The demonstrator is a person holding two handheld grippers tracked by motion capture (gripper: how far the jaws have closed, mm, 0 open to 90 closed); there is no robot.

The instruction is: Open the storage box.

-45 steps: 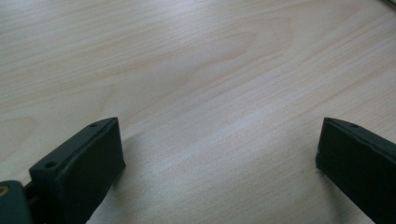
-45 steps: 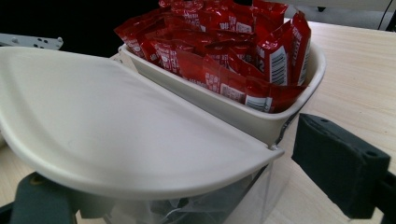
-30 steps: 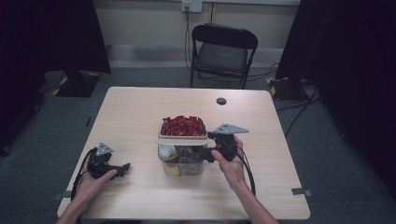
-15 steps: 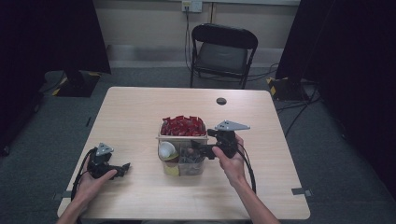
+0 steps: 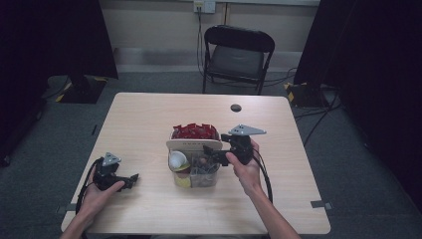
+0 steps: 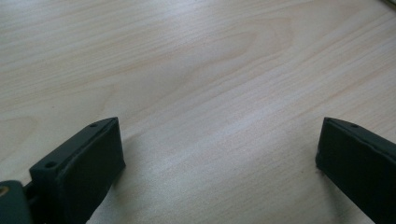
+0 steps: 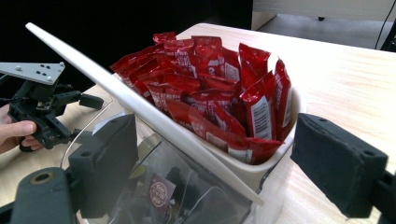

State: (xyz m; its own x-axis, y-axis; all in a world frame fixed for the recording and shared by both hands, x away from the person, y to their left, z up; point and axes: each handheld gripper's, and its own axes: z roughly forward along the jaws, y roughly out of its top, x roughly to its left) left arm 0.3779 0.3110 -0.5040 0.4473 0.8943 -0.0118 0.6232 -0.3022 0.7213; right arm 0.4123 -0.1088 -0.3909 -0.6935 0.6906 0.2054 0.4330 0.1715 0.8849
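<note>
Resting on table (image 5: 149, 114): two grippers, one organizer (image 5: 195, 164).

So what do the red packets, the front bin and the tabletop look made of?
Red packets: glossy foil or plastic film, judging by highlights and crimped edges. Front bin: clear hard plastic; contents show through. Tabletop: pale wood-grain surface, matte, possibly laminate.

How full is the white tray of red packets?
Full: the red packets are packed upright and rise above the white tray's rim in the right gripper view, and they crowd the tray from above too.
</note>
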